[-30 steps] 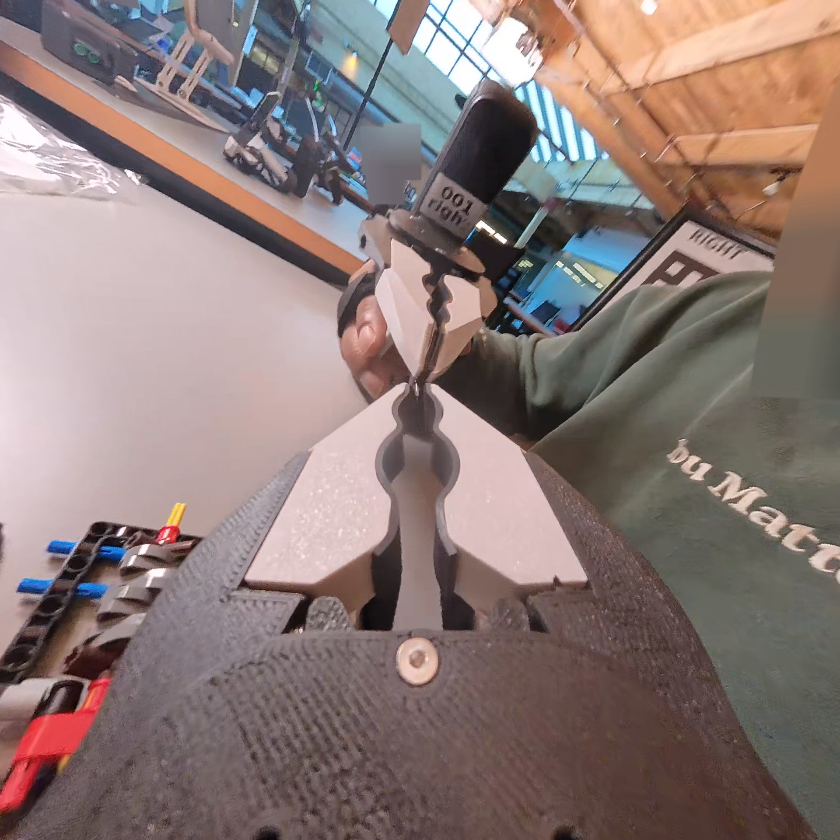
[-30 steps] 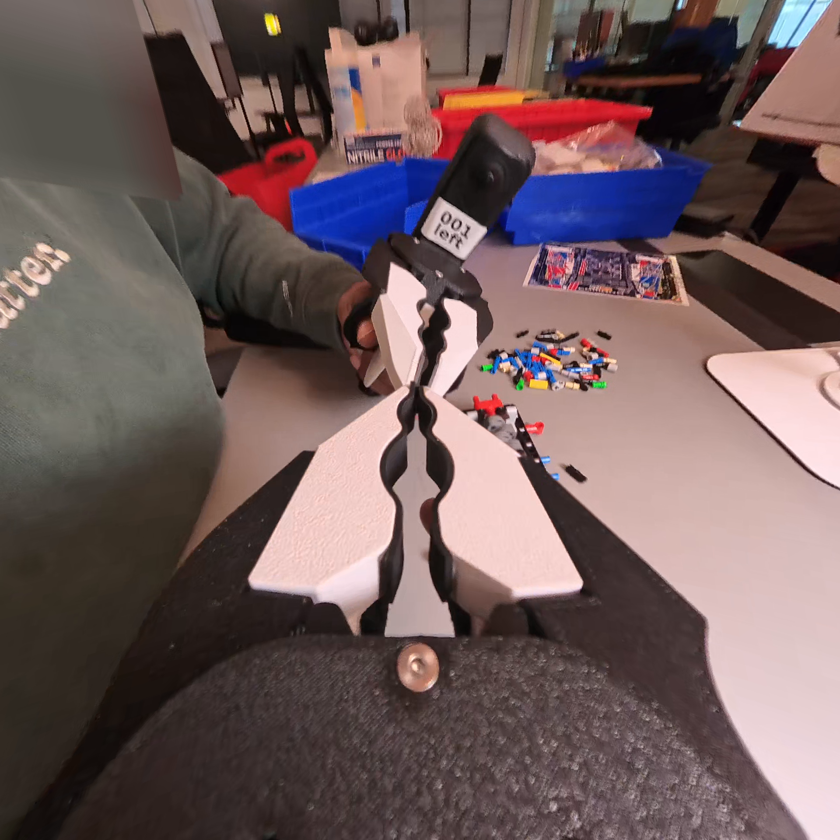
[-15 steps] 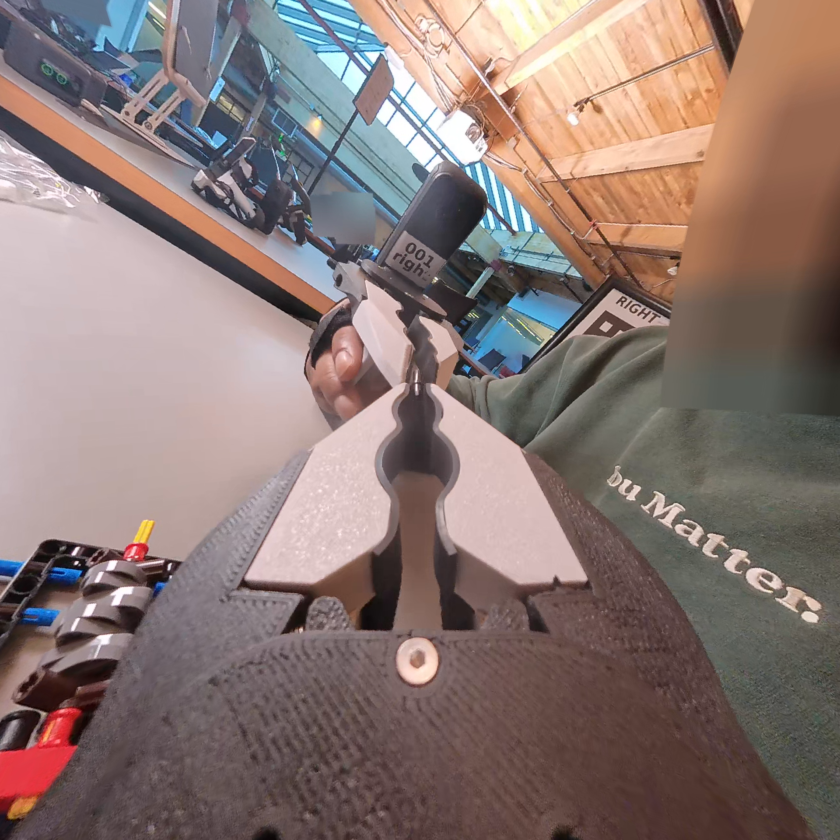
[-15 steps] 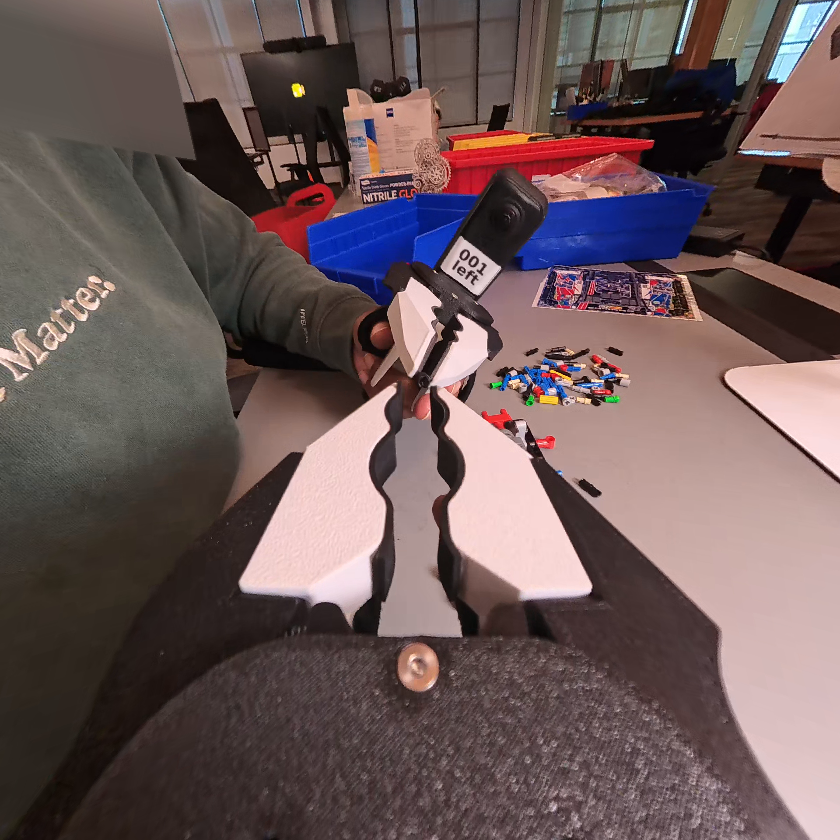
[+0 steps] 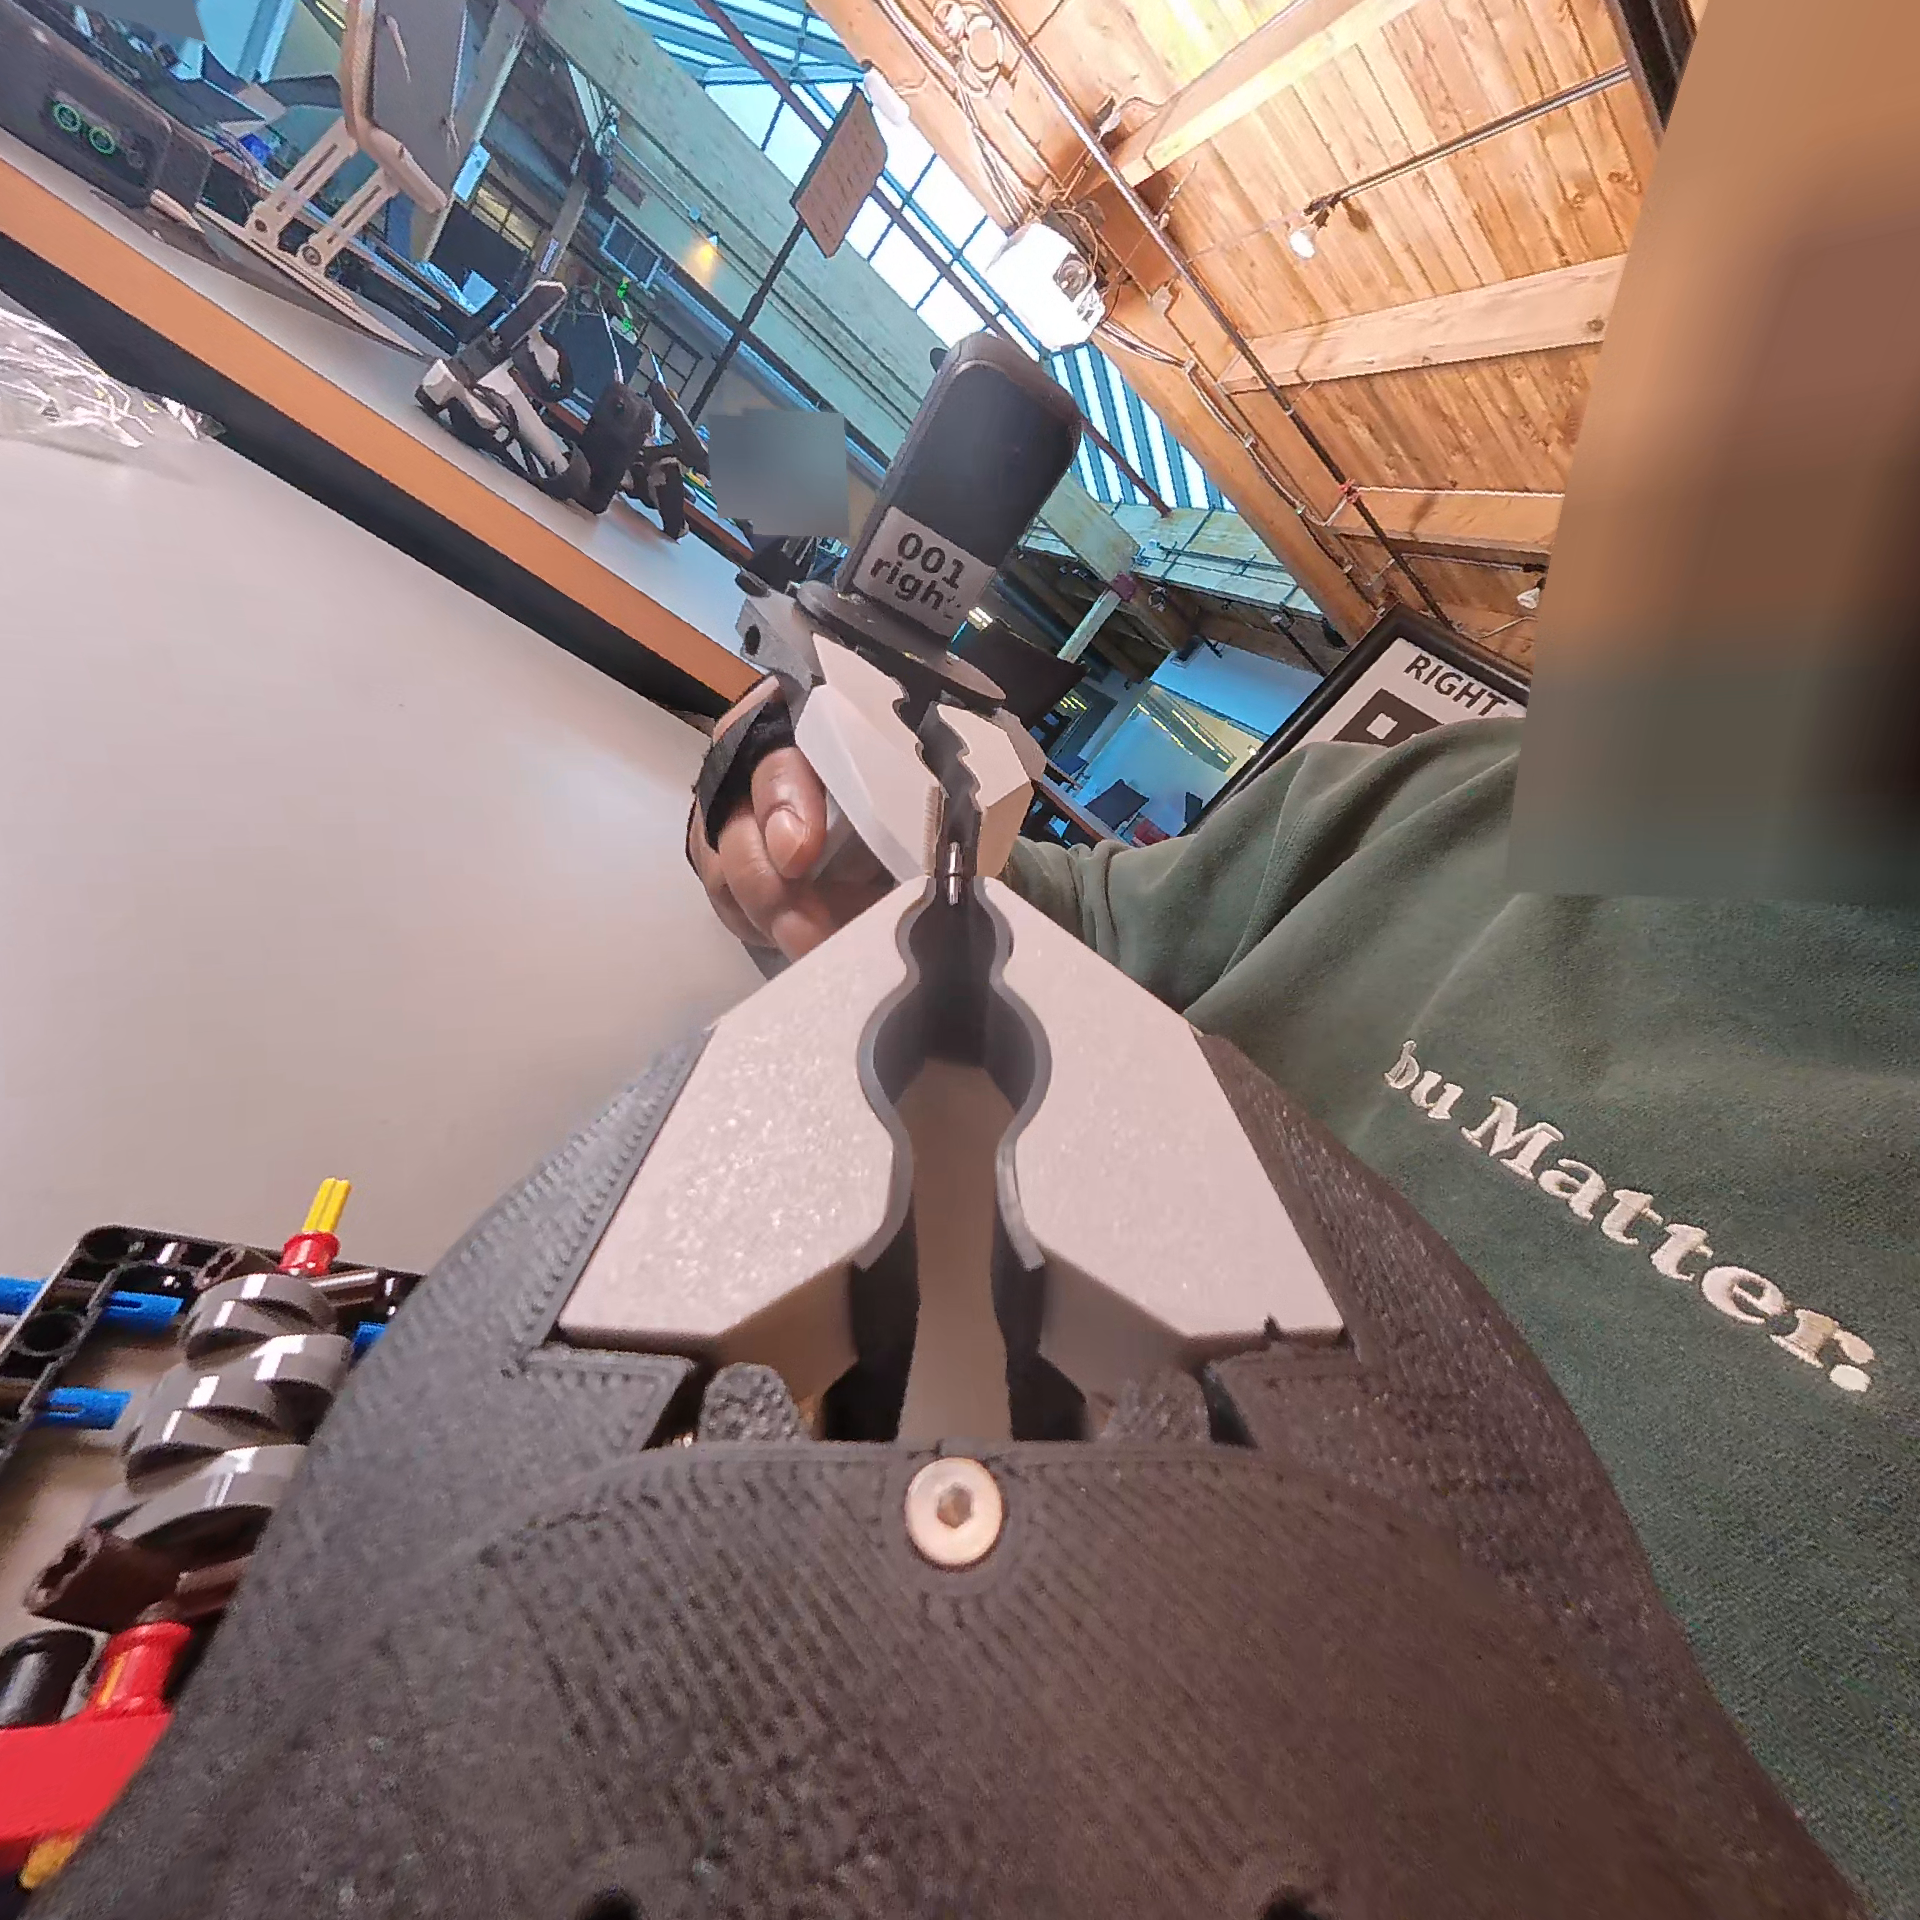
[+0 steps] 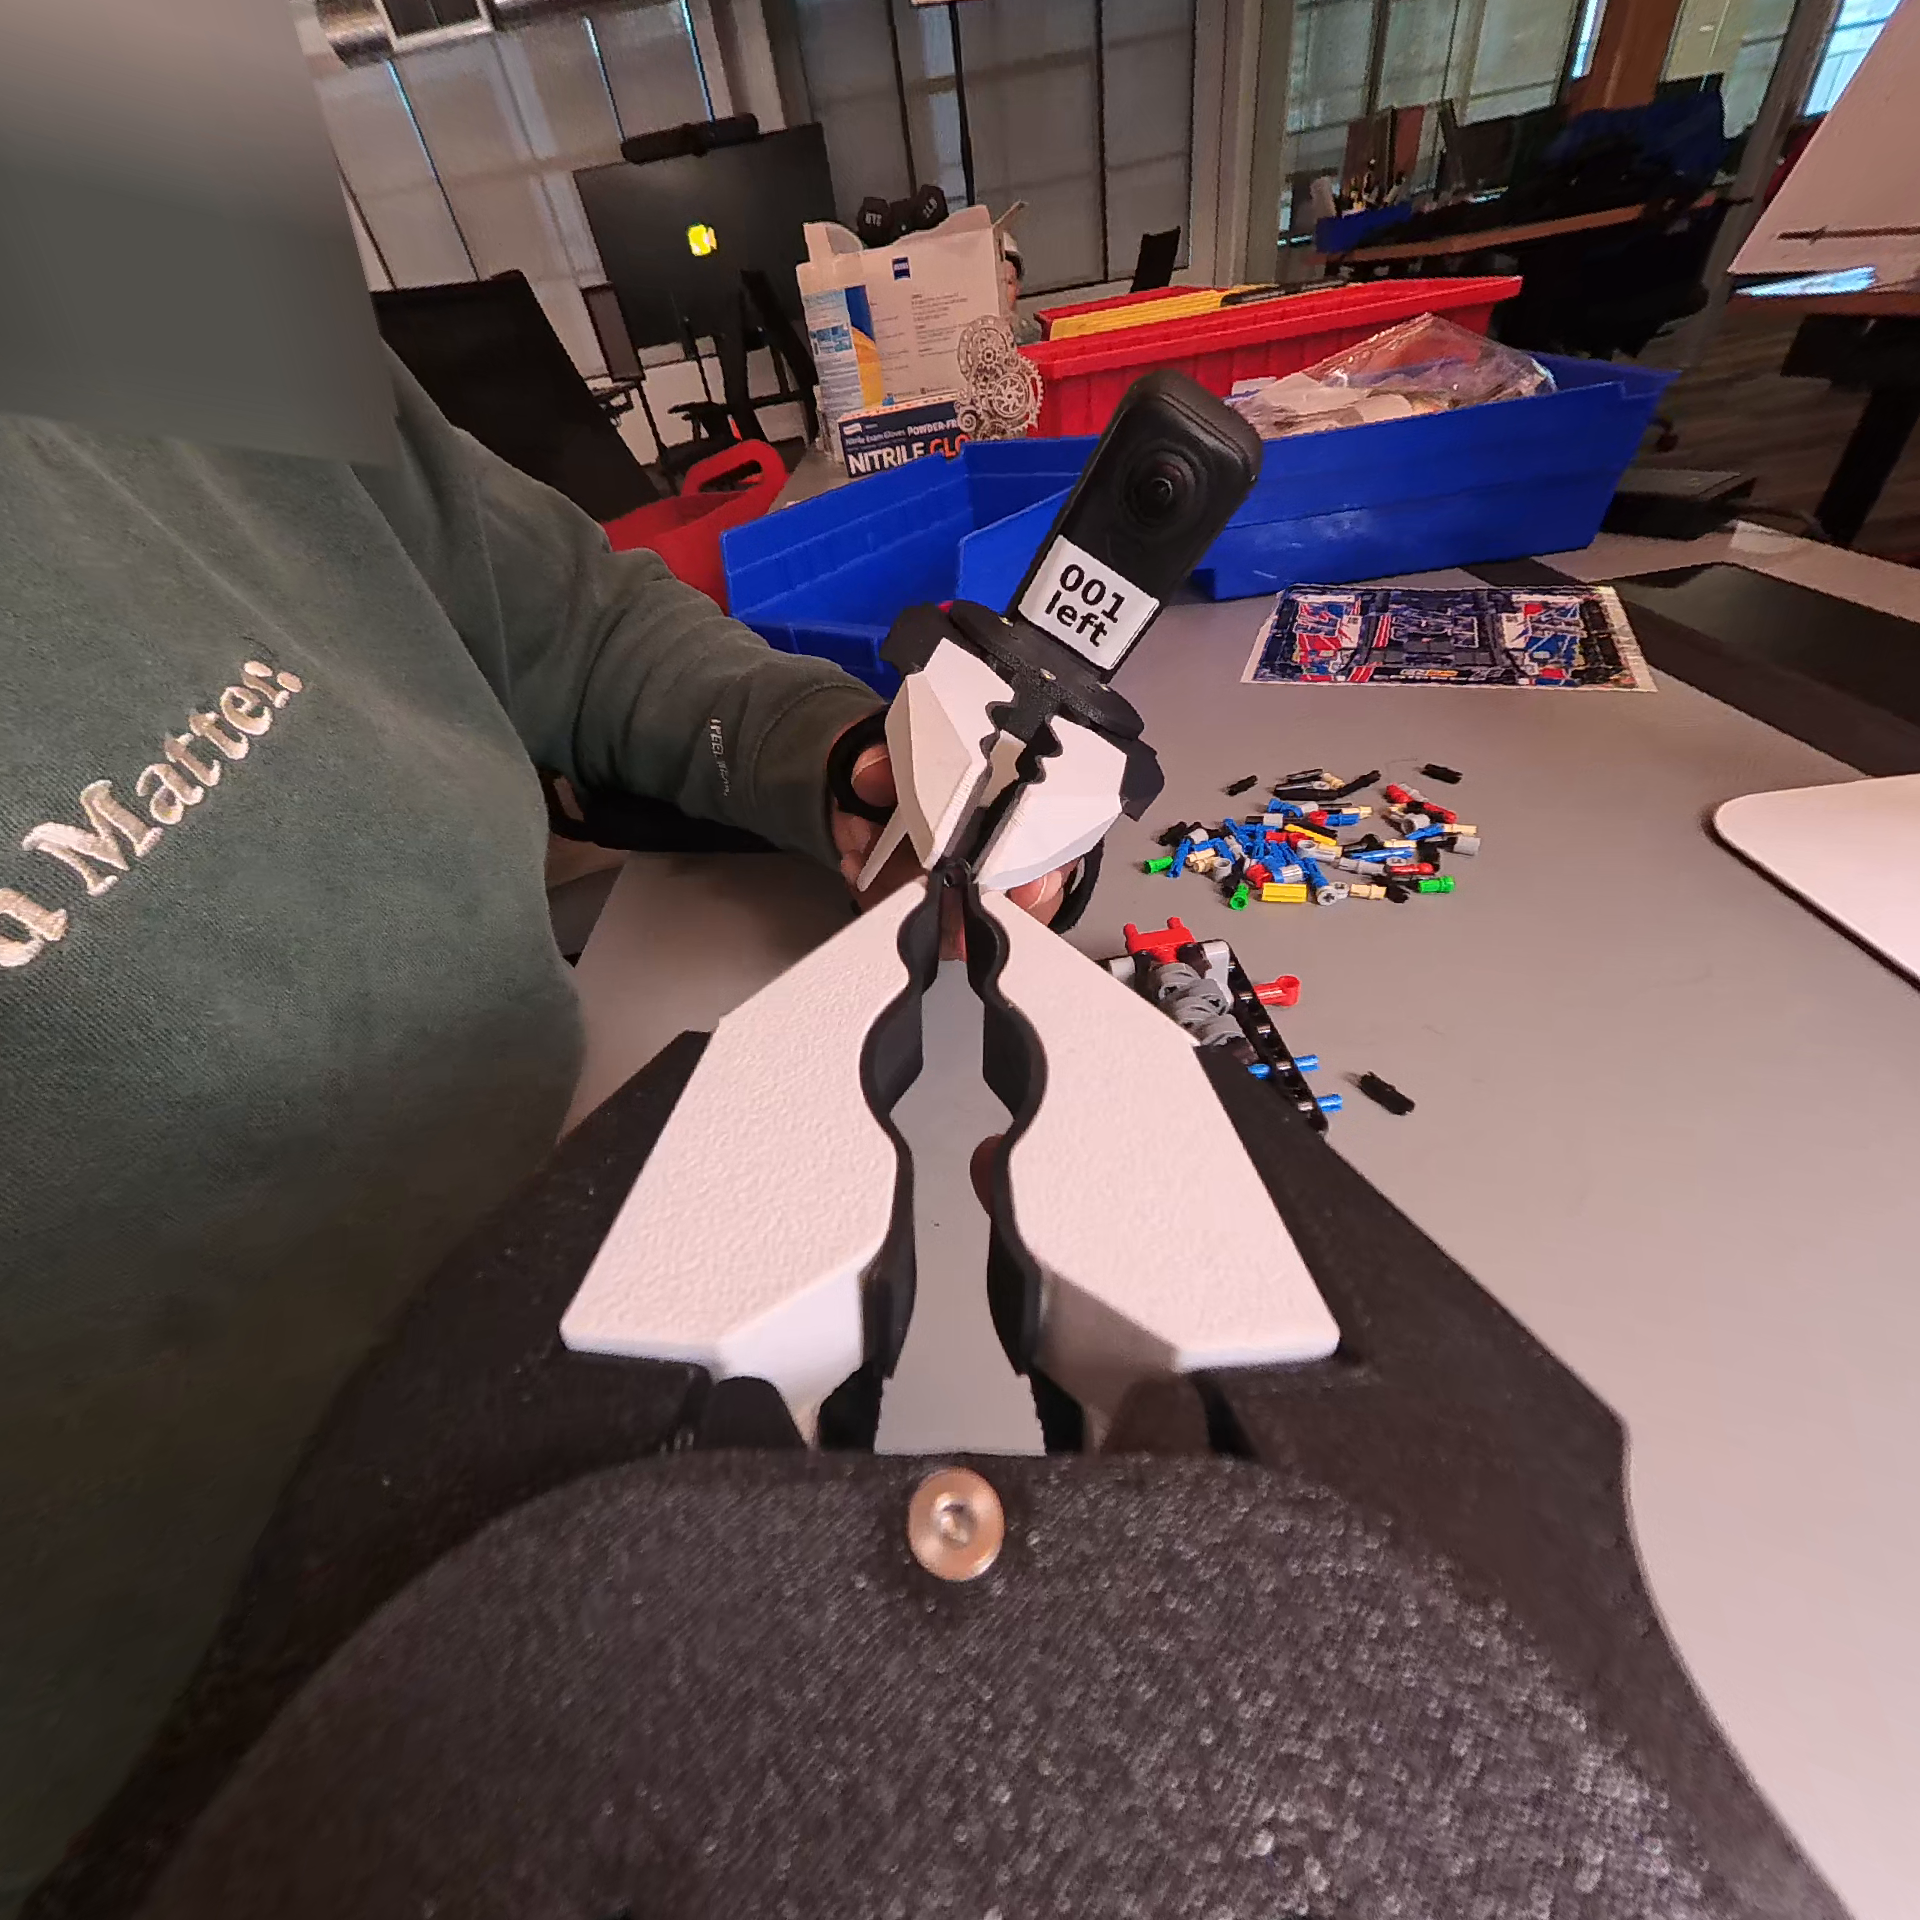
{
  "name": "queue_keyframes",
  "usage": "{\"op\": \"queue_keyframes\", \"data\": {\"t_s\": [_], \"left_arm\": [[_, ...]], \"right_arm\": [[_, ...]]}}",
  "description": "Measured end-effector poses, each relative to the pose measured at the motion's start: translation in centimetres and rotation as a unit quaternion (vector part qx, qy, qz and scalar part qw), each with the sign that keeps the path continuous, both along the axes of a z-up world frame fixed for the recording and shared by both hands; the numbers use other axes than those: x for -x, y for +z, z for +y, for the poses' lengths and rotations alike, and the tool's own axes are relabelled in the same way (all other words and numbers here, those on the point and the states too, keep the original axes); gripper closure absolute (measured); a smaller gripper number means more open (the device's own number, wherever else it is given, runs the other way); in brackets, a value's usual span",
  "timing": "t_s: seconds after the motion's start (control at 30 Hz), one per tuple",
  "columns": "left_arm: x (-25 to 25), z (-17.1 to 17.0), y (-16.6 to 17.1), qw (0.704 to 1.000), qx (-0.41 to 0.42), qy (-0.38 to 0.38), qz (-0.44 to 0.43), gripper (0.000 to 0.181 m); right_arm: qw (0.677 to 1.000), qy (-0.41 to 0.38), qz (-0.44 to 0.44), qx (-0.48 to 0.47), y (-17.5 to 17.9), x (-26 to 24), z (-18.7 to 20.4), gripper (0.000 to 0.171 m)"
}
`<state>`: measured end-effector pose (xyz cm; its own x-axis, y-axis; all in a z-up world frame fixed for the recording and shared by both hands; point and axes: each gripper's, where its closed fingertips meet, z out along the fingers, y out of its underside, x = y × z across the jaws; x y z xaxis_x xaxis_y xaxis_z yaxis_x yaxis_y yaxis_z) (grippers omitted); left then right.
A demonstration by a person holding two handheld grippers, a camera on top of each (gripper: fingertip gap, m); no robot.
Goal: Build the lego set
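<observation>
Both tools are raised above the desk (image 6: 1558,1351) and meet tip to tip at frame centre. In the left wrist view, the left tool (image 5: 951,896) is clenched at its tips, and a small dark pin (image 5: 951,862) sits at the meeting point with the right tool (image 5: 948,831). In the right wrist view the right tool (image 6: 948,881) is likewise clenched at its tips, against the left tool (image 6: 951,857). Which tool actually bears the pin cannot be told (the part is very small).

The step in hand appears to be a transfer or regrip of the pin between tools. Keep both tools coaxial, hold one grip firm until the other is confirmed, then release slowly; a dropped pin would fall towards the lap or the desk.

The partly built assembly (image 6: 1216,1003) lies on the desk right of centre, with the loose parts pile (image 6: 1320,842) beyond it and the instruction sheet (image 6: 1444,636) at upper right.
</observation>
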<state>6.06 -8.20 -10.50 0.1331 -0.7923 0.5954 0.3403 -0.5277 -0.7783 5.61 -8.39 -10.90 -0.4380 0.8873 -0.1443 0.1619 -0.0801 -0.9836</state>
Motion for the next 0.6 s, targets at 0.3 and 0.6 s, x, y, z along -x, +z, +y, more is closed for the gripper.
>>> {"op": "queue_keyframes", "data": {"t_s": [0.3,0.6], "left_arm": [[0.36,0.10,0.36,1.000,-0.003,0.005,-0.015,0.179],[0.39,0.27,-0.03,1.000,0.000,0.007,-0.004,0.179]], "right_arm": [[1.000,-0.001,0.005,0.018,-0.07,0.02,0.19,0.168],[0.999,-0.005,0.021,0.029,0.46,0.11,0.47,0.165]]}}
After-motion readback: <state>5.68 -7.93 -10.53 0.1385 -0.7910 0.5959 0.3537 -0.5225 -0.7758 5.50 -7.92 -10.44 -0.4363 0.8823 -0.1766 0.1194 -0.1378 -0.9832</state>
